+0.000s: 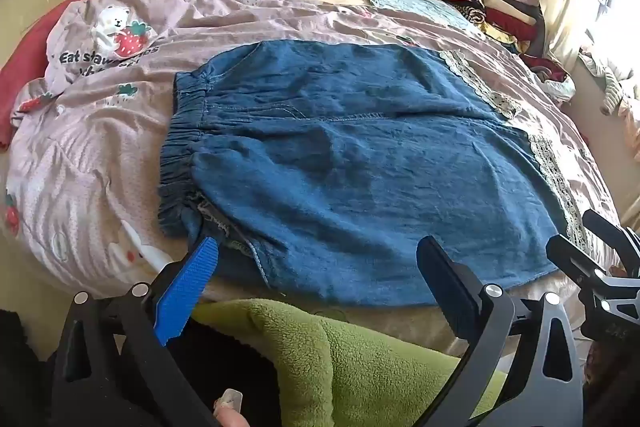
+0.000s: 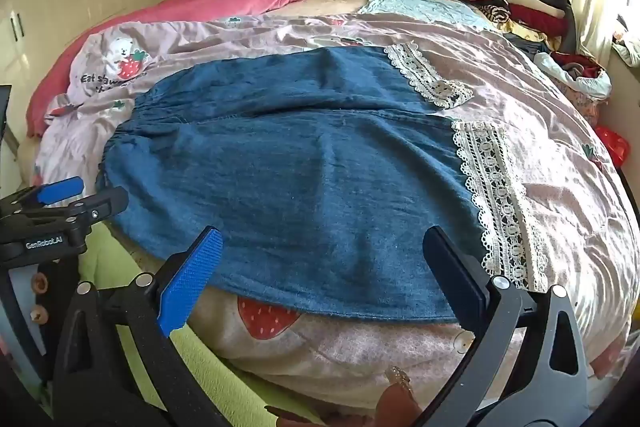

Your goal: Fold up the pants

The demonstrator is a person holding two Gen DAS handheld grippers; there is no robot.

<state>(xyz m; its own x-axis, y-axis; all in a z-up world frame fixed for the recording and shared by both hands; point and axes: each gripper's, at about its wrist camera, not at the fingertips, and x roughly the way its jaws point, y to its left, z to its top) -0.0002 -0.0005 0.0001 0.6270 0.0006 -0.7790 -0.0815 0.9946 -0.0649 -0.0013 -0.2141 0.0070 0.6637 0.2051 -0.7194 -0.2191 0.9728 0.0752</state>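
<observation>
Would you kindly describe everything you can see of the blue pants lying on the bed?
The blue pants look like soft, denim-like cloth, slightly wrinkled. They lie spread flat on the pink strawberry-print quilt, with the gathered elastic waistband to the left and cream lace trim on both leg hems to the right. A stitched seam runs across between the legs. The near edge reaches the bed's edge. Neither open claw touches them.
</observation>
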